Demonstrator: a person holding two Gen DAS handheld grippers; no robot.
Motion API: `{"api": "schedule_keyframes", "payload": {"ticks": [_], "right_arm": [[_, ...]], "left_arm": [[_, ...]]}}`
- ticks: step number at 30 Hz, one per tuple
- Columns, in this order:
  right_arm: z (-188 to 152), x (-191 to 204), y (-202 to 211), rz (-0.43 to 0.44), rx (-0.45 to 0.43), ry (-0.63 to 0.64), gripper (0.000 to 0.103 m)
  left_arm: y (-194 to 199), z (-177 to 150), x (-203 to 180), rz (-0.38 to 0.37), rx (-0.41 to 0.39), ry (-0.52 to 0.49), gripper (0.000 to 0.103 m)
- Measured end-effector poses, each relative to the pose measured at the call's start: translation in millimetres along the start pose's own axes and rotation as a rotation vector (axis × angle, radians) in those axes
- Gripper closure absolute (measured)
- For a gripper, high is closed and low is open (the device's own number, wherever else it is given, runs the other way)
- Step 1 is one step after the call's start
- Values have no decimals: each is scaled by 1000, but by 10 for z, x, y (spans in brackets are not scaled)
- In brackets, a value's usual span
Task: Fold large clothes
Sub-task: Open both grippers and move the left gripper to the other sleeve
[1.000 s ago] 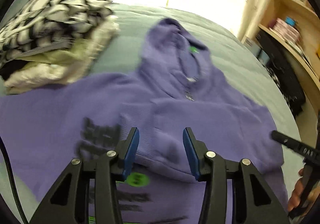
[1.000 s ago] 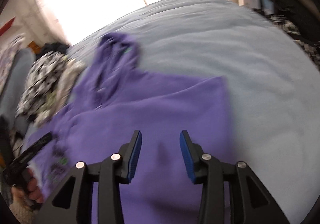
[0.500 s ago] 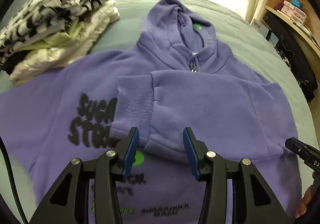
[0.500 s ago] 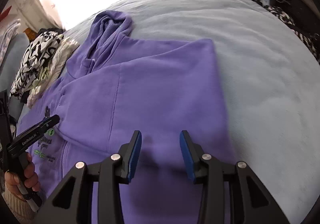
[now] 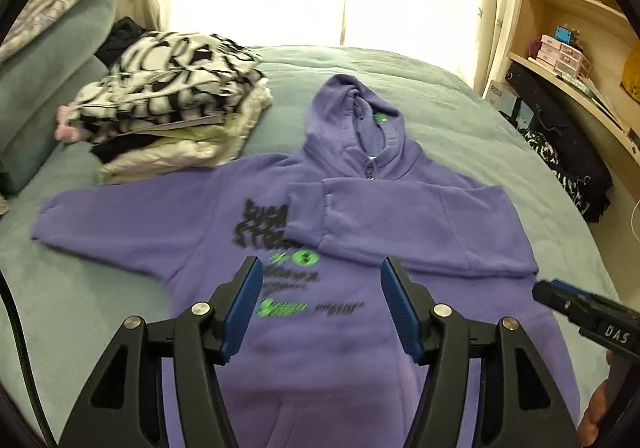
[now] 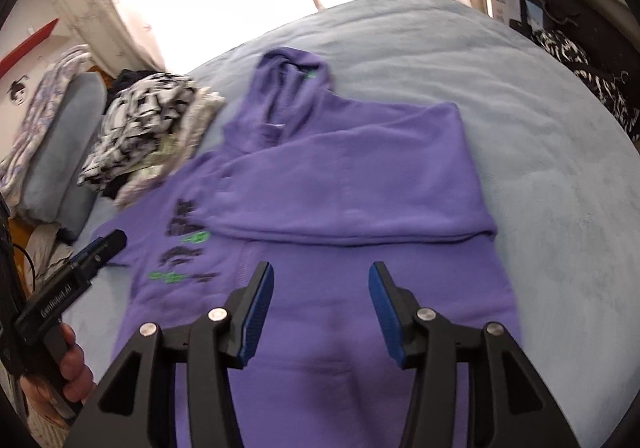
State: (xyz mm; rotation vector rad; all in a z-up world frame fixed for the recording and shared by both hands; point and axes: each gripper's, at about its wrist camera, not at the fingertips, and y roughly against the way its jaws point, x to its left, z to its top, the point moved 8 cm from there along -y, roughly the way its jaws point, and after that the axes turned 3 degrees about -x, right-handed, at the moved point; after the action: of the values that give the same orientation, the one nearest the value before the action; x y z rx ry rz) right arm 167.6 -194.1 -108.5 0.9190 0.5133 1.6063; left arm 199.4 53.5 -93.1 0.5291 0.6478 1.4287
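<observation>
A purple hoodie [image 5: 360, 240] lies face up on the bed, hood pointing away, with black and green print on the chest. Its right sleeve [image 5: 400, 216] is folded across the chest; the left sleeve [image 5: 120, 216] lies spread out to the side. My left gripper [image 5: 322, 288] is open and empty above the lower chest. My right gripper [image 6: 320, 292] is open and empty above the hoodie [image 6: 360, 208] near its hem. Each gripper's body shows at the edge of the other's view.
A pile of folded clothes [image 5: 172, 116] with a black-and-white top sits on the bed [image 5: 460, 116] left of the hood. A grey-blue pillow [image 5: 36, 88] lies at far left. Wooden shelves [image 5: 580, 60] and a black bag [image 5: 560, 152] stand at right.
Both grippers have pulled back and up from the hoodie, so more of the garment and the bed shows. The right sleeve stays folded across the chest.
</observation>
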Motion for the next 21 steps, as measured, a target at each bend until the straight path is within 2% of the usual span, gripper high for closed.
{"api": "schedule_keyframes", "payload": {"ticks": [3,10,13,21], "right_arm": [[-64,325,178,23,-24,32,53],[-189,1075,433,42,-85,141,53],[-270,1421,472,56,-108,199,53],[-422,2247,349,86,-159,332,53]], "left_arm": [[286,-102,156,23,-7,5,37],[786,-211,548,14,-48,42,35],[929,-229,758,19,-73,66,29],[984,-339,1341,9,-89,142,28]]}}
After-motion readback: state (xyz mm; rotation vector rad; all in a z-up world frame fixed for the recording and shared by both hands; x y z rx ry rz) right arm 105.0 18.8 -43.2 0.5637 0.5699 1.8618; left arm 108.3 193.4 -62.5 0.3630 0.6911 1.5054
